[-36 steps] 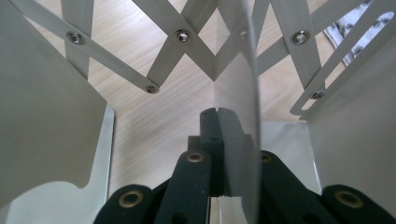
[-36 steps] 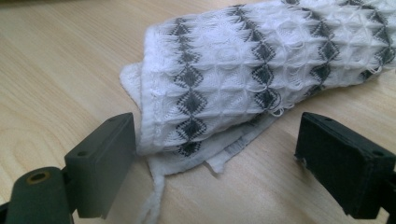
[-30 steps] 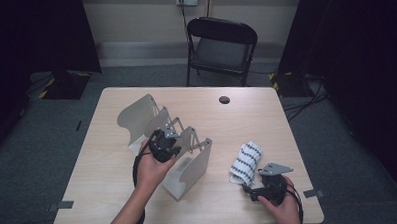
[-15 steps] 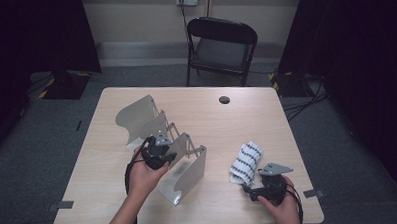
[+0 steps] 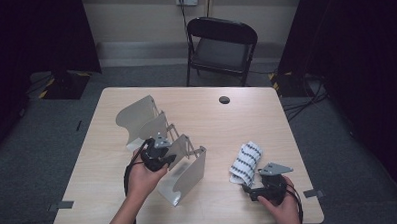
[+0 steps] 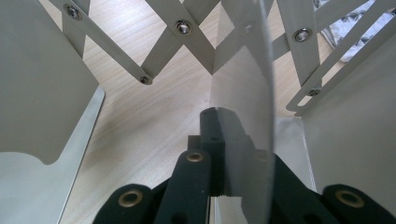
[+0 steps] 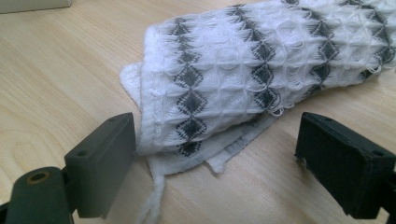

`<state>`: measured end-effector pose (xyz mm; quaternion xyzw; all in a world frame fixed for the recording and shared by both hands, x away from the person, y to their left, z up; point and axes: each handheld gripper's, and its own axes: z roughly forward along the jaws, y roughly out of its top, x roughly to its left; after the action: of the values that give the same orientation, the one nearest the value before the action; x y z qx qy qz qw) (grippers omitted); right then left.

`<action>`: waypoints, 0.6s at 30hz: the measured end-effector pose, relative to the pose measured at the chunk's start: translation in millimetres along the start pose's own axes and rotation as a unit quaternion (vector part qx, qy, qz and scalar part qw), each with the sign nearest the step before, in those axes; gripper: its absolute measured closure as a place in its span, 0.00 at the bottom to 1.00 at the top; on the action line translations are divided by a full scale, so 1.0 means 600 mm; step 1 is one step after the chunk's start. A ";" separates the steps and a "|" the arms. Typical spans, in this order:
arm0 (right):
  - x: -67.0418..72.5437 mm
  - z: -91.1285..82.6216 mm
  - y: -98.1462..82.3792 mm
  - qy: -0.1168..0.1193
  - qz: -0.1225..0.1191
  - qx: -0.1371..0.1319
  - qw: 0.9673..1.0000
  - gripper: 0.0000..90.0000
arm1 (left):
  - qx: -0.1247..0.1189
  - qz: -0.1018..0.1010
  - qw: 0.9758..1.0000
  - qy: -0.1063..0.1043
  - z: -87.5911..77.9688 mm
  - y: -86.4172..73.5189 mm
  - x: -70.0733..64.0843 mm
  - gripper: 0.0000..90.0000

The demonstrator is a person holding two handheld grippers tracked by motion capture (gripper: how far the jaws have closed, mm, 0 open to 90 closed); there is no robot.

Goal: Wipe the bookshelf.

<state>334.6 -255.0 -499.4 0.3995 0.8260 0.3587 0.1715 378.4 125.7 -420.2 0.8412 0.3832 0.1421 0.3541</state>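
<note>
Left tongs (image 6: 219,154): pinching a thin metal divider plate (image 6: 245,93) of the rack, jaws pressed on it.
Right tongs (image 7: 215,154): spread wide, one jaw at each side of the towel's near end.
Rack (image 5: 162,143): expanding metal file rack, standing mid-bench.
Towel (image 7: 261,65): folded, white with dark diamonds, lying on the bench right of the rack.
Bench (image 5: 246,110): pale wood.
Chair (image 5: 221,43): behind the bench, beyond the rack.

Both grippers are black. The left gripper (image 6: 219,154) has blocky jaws on arms fixed with brass-ringed pivot screws, and a black cable loops beside it. The right gripper (image 7: 215,158) has square matte pads with small screw holes and carries a grey three-cornered plate (image 5: 275,168). The forearms look bare, apparently sleeveless.
</note>
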 end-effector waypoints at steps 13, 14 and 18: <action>0.001 0.000 0.000 -0.002 0.002 0.000 1.000 0.13 | -0.001 0.002 1.000 -0.007 -0.015 -0.018 -0.001 1.00; 0.001 0.000 0.000 -0.002 0.003 0.000 1.000 0.13 | 0.001 0.002 1.000 -0.009 -0.016 -0.019 -0.001 1.00; 0.001 0.000 0.000 -0.003 0.003 0.000 1.000 0.13 | 0.003 0.000 1.000 -0.021 -0.019 -0.024 0.003 0.98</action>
<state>334.4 -254.2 -499.3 0.4030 0.8245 0.3579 0.1724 365.8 139.3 -422.2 0.8451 0.3764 0.1228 0.3594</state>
